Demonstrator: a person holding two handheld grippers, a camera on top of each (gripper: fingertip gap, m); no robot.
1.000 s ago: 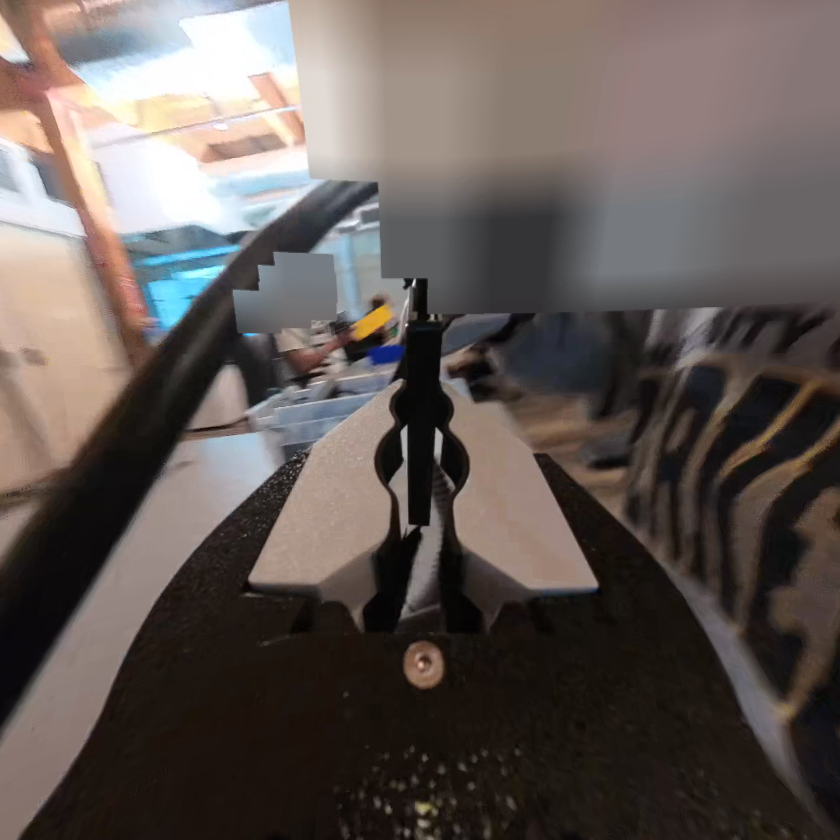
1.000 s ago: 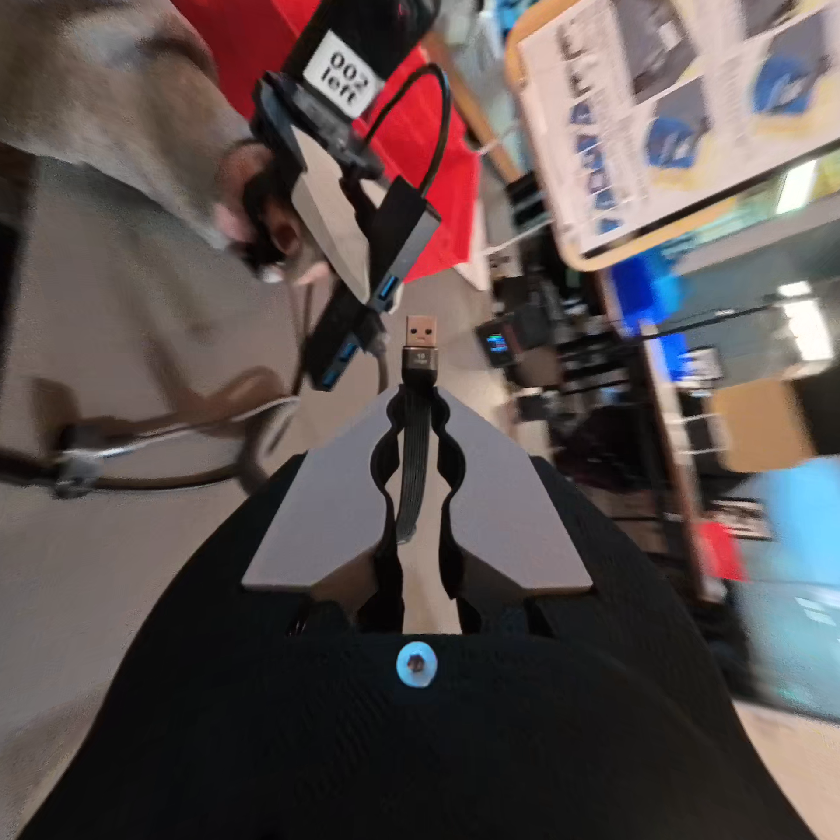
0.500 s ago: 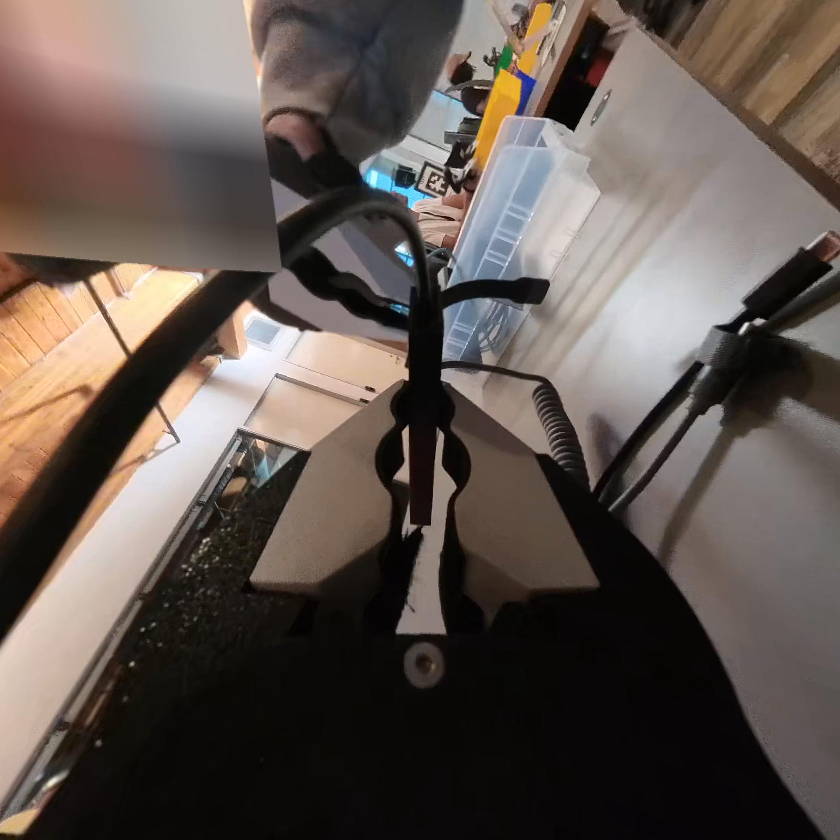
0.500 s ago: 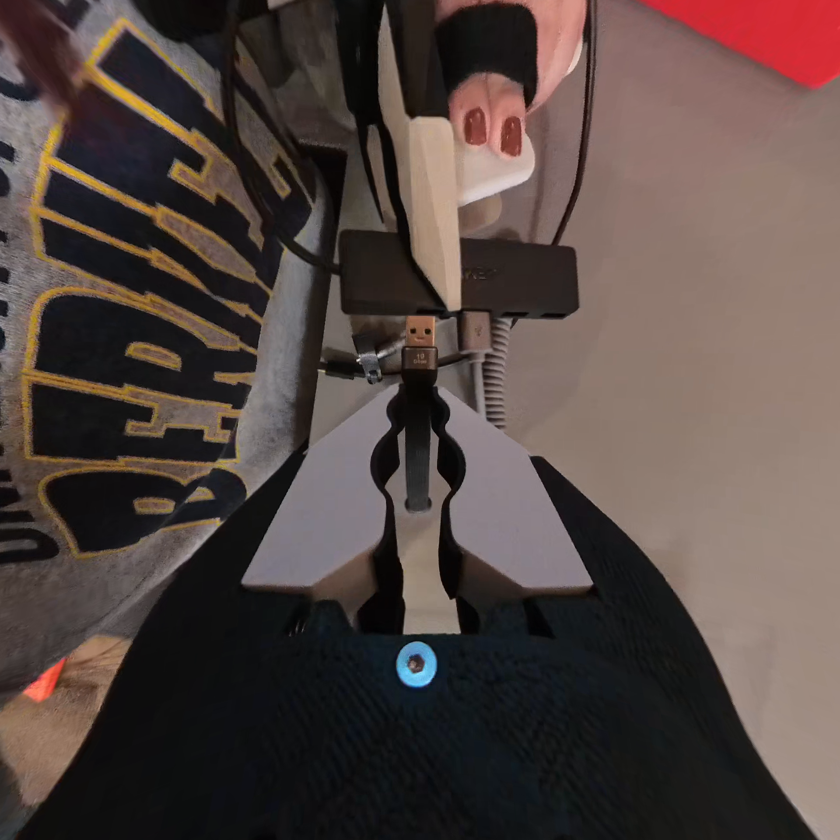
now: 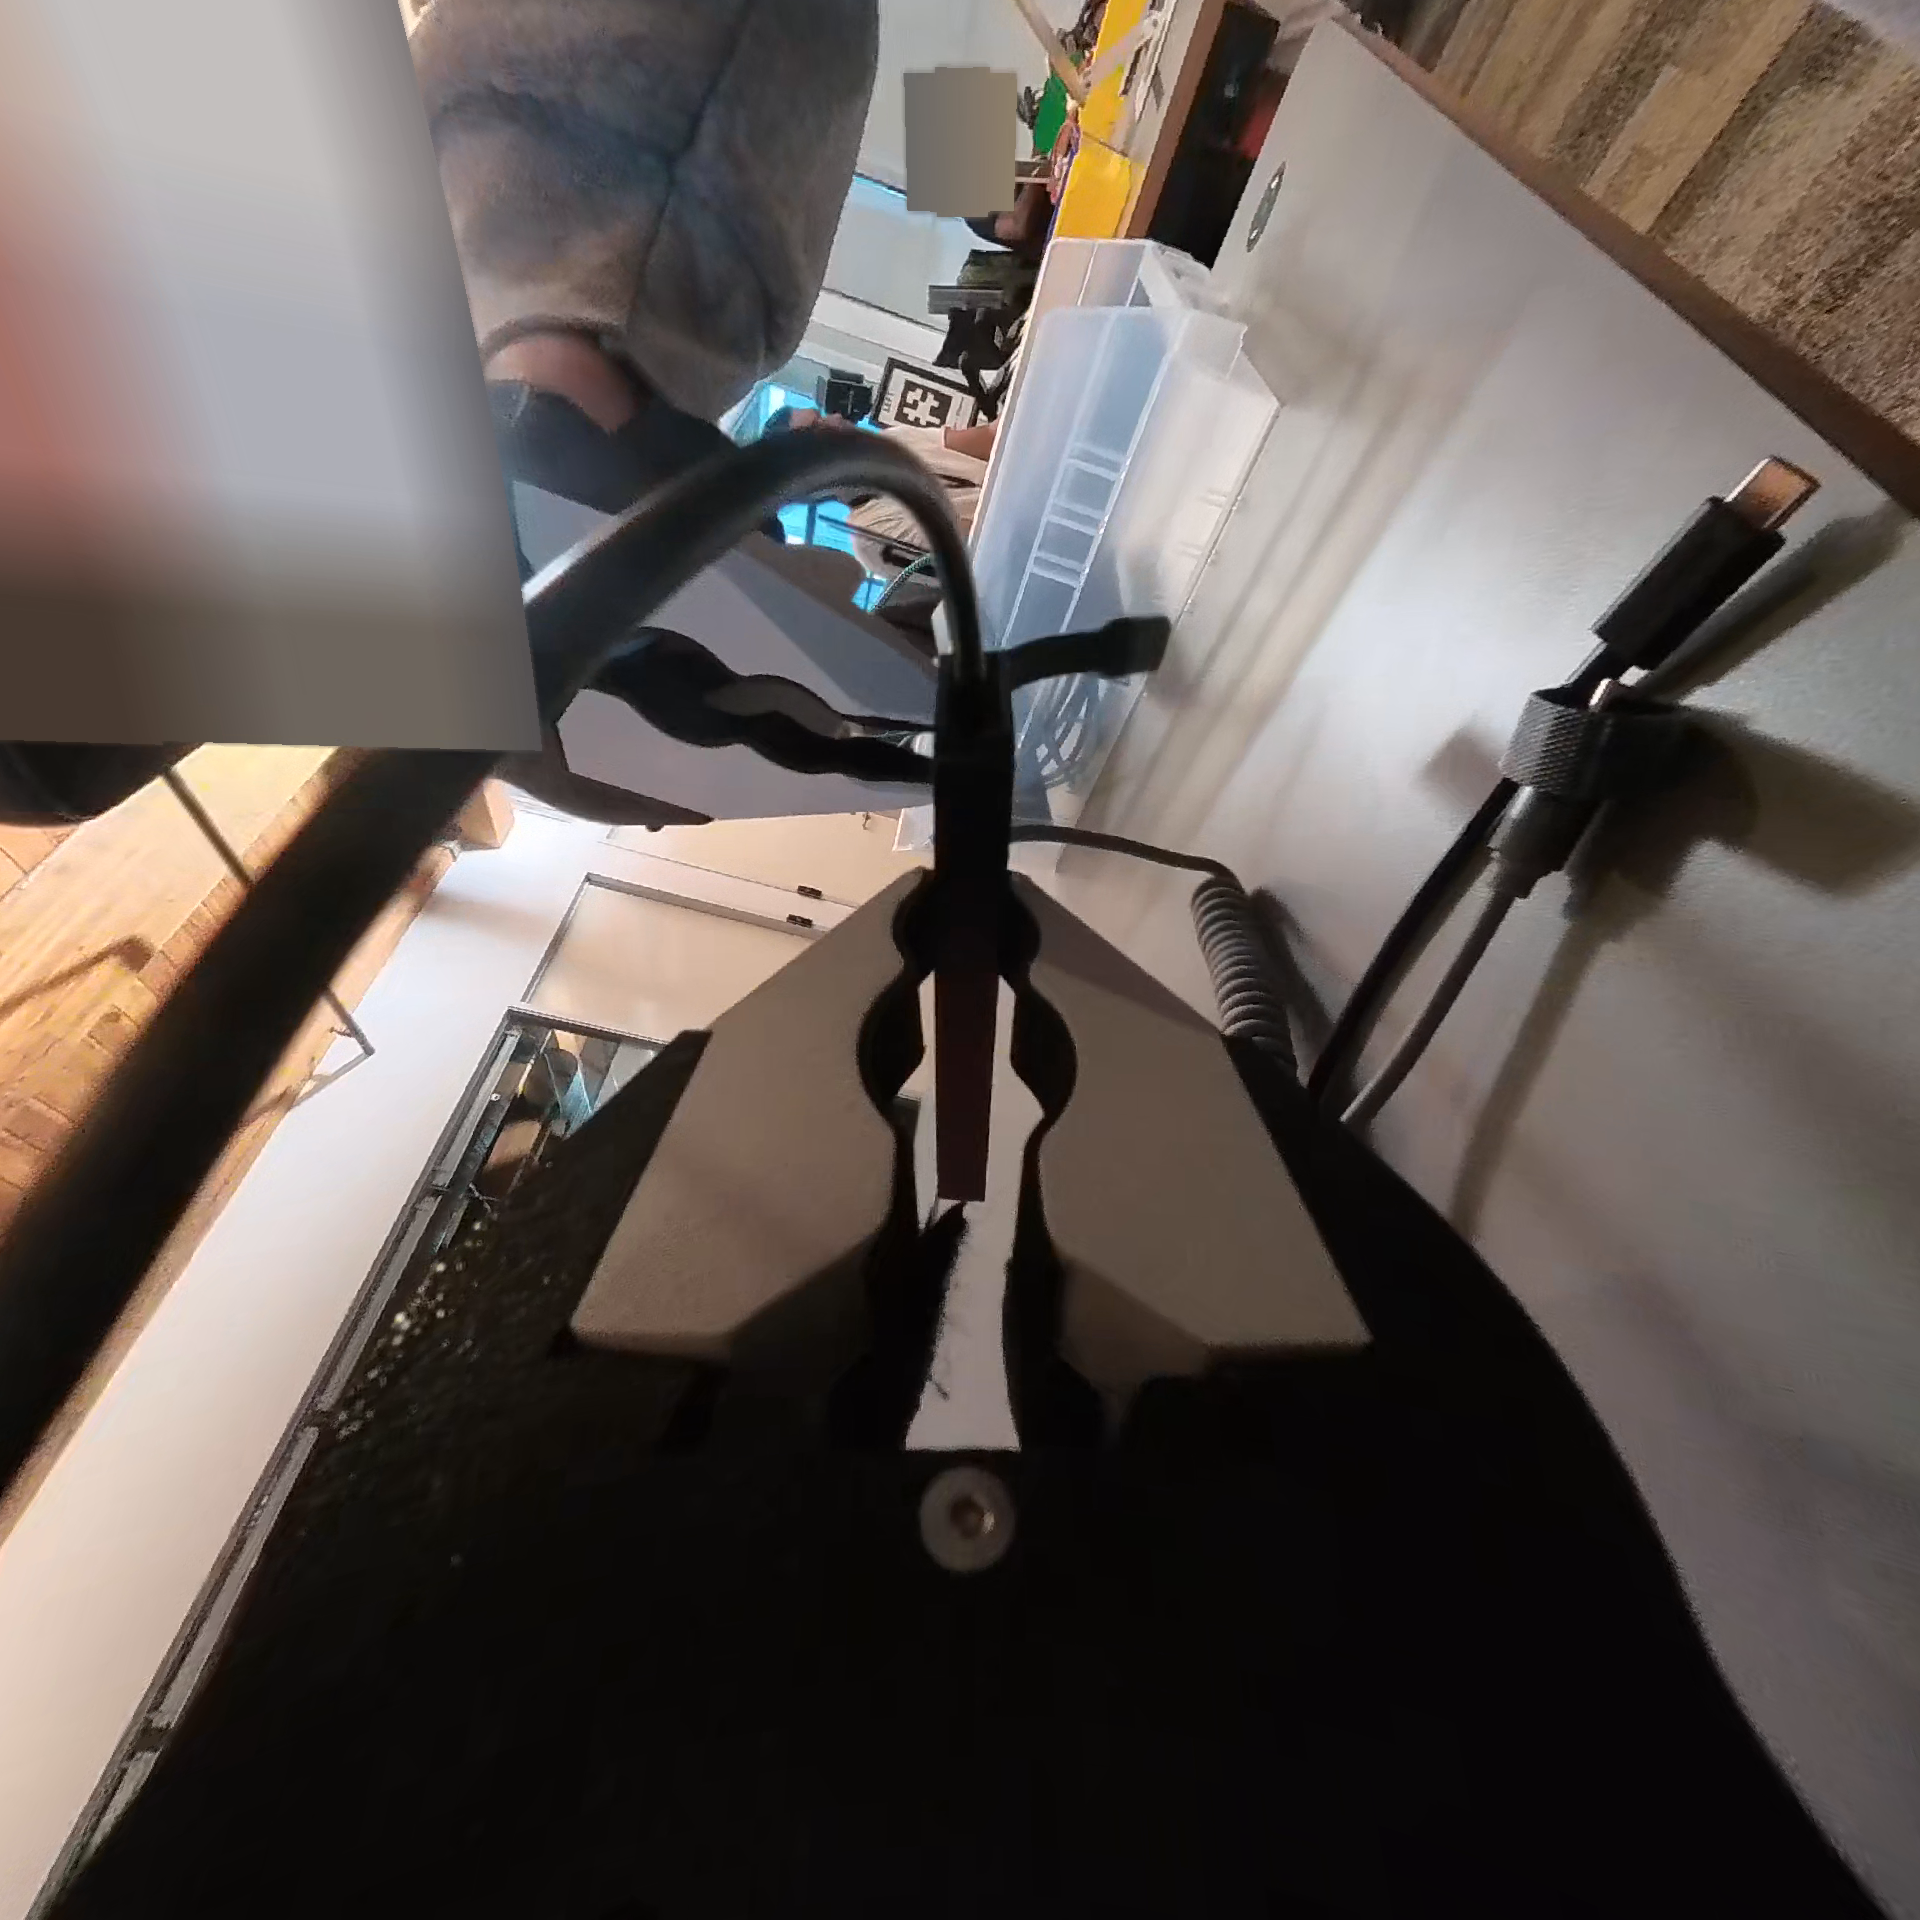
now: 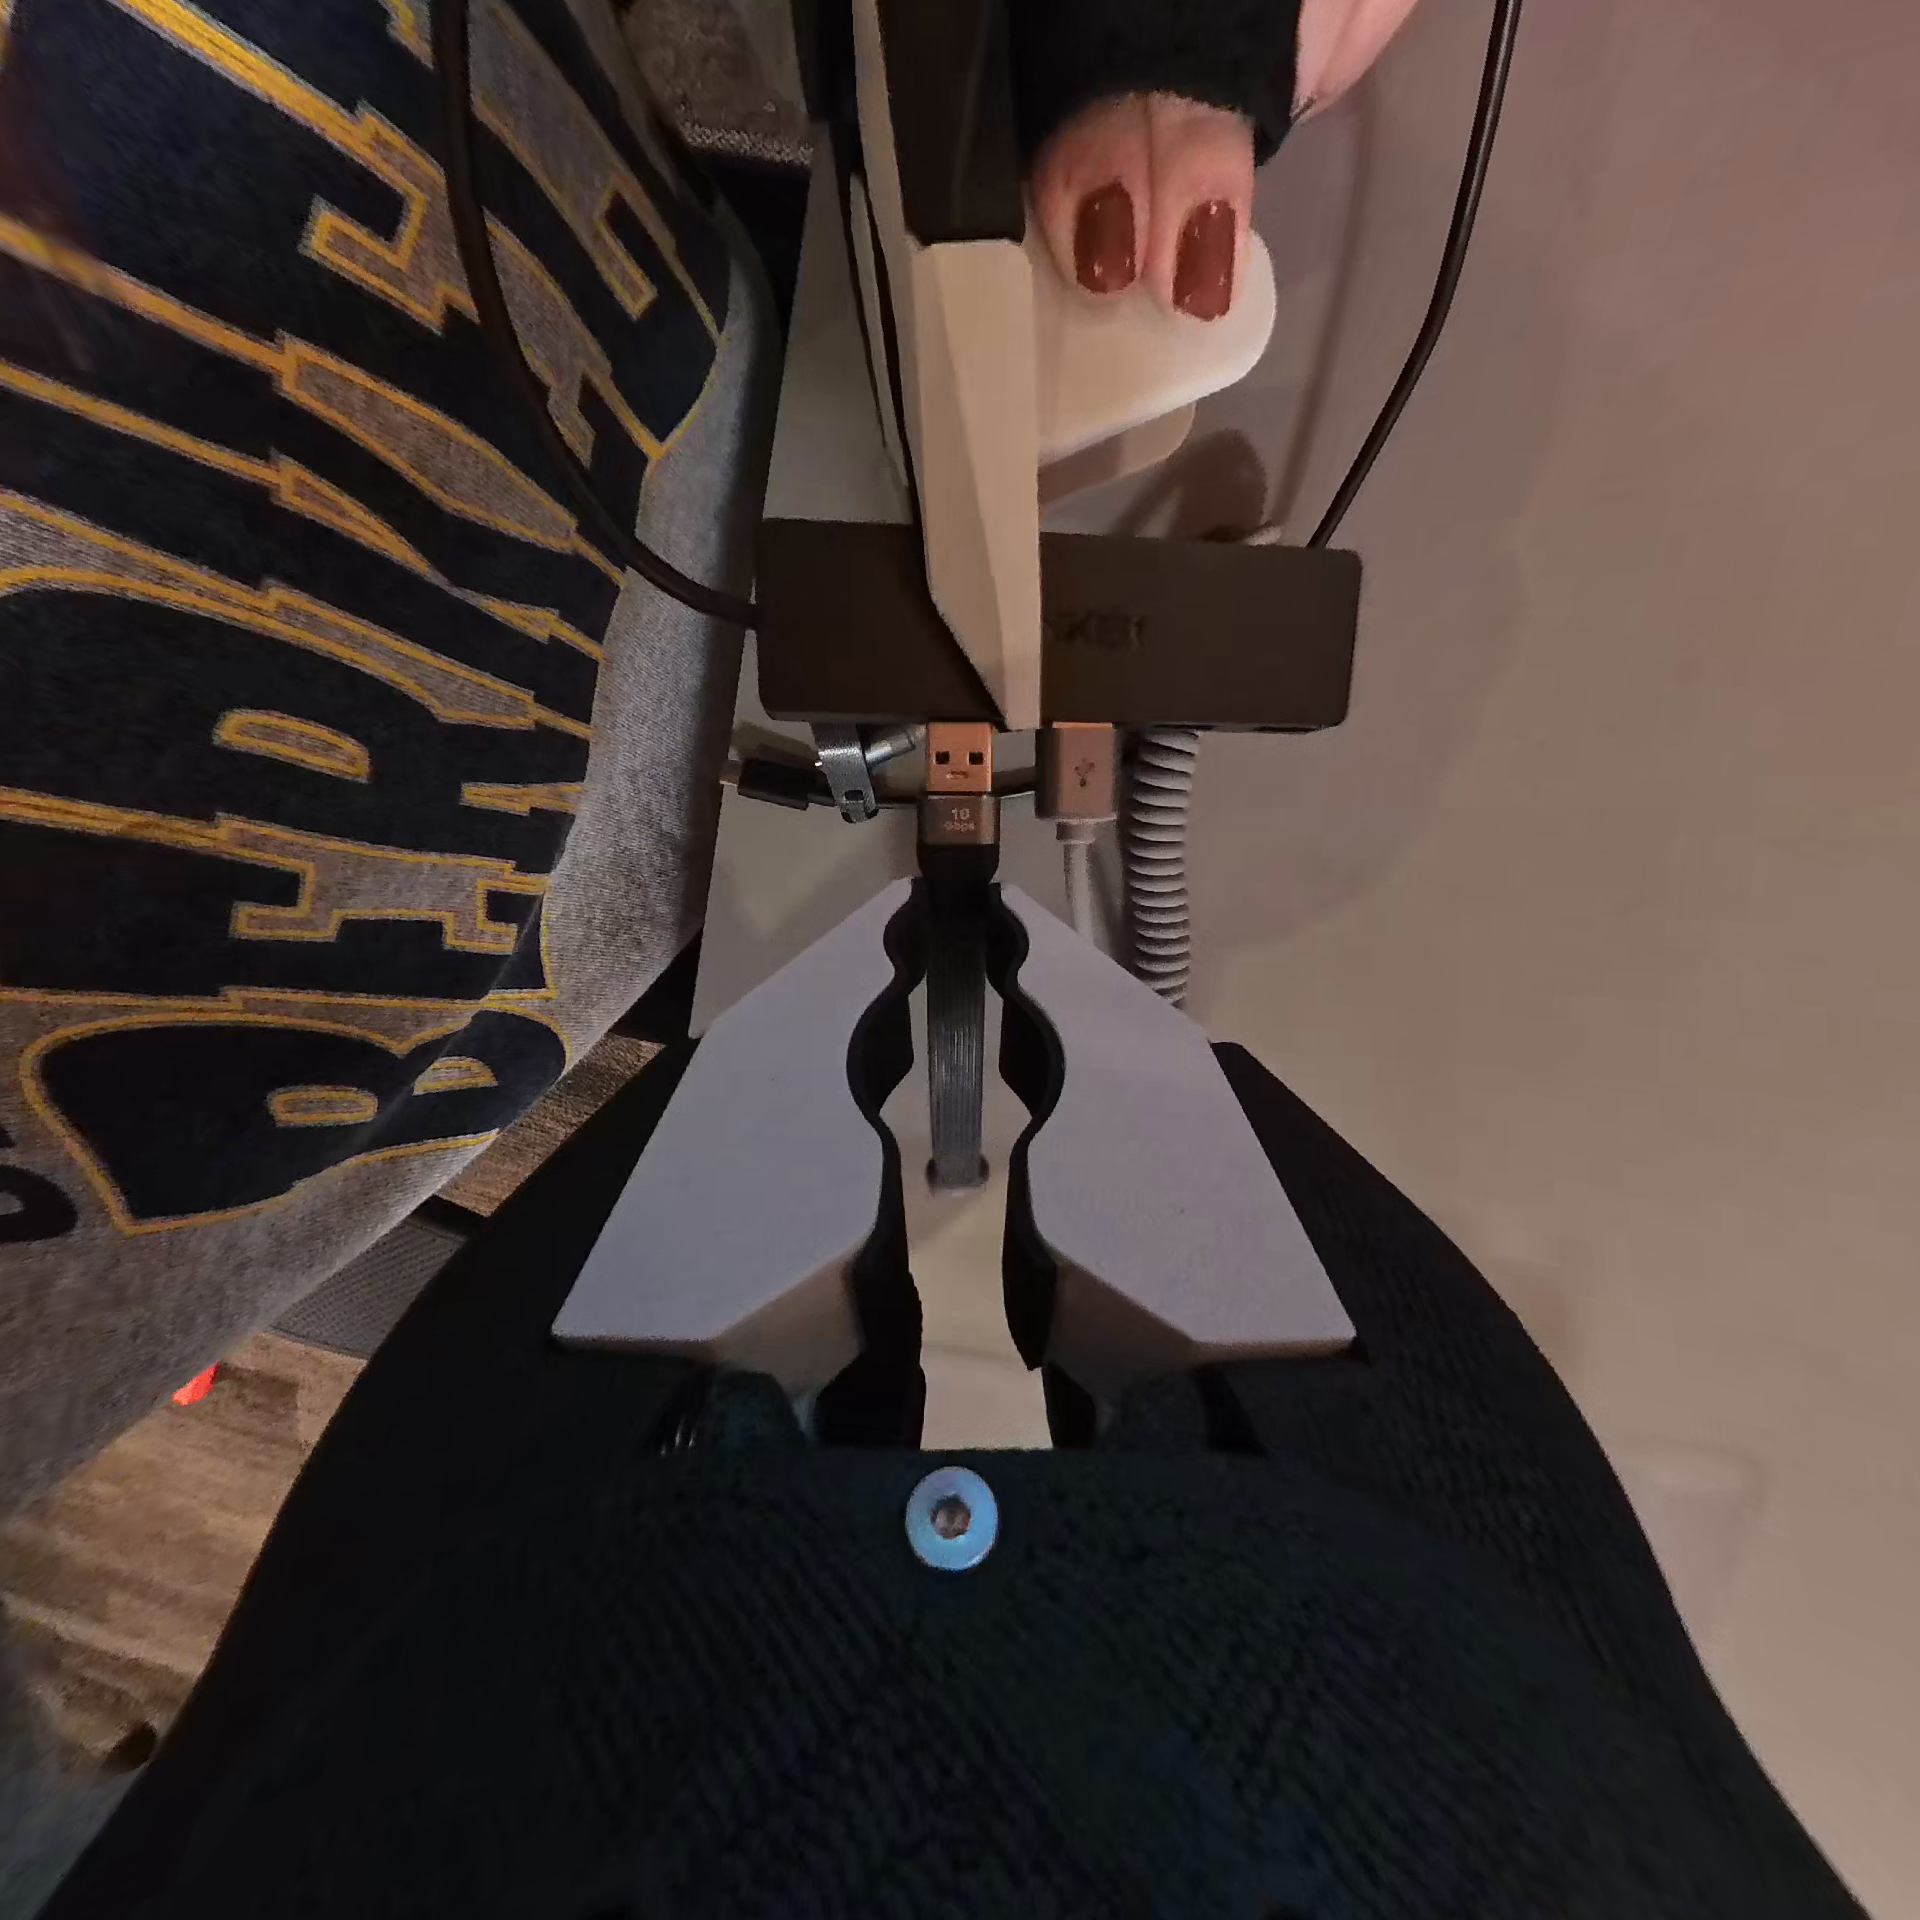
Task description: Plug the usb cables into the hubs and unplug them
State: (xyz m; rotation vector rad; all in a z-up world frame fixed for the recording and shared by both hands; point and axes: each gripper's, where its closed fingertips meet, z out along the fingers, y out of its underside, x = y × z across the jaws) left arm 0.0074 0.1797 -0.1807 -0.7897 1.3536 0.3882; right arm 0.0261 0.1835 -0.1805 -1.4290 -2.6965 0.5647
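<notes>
My left gripper [image 5: 964, 883] is shut on a dark USB hub [image 5: 961, 1039], seen edge-on between the fingers. The hub's black cable [image 5: 831, 483] arcs up and to the left. In the right wrist view the hub [image 6: 1195, 634] lies crosswise, with the left gripper's white finger [image 6: 977, 468] clamped over it. My right gripper [image 6: 956, 894] is shut on a USB cable [image 6: 956, 1039] just behind its plug. The plug's metal tip [image 6: 958, 756] touches the hub's port edge, most of the shell still showing. A silver plug [image 6: 1081, 769] sits in the port to its right.
A grey coiled cable [image 6: 1158, 862] hangs beside the silver plug. A person's hand [image 6: 1153, 239] holds the left gripper, and a printed sweatshirt [image 6: 312, 623] fills the left. In the left wrist view, loose cables with a plug [image 5: 1704, 561] and a clear plastic bin [image 5: 1122, 468] lie on the grey table [image 5: 1662, 1143]. Only a small space, under 4 cm, lies between the two pairs of fingers.
Both views swung round from the room to the table. My right gripper has carried the plug forward from a short gap to the hub's port edge. Both grips have held.
</notes>
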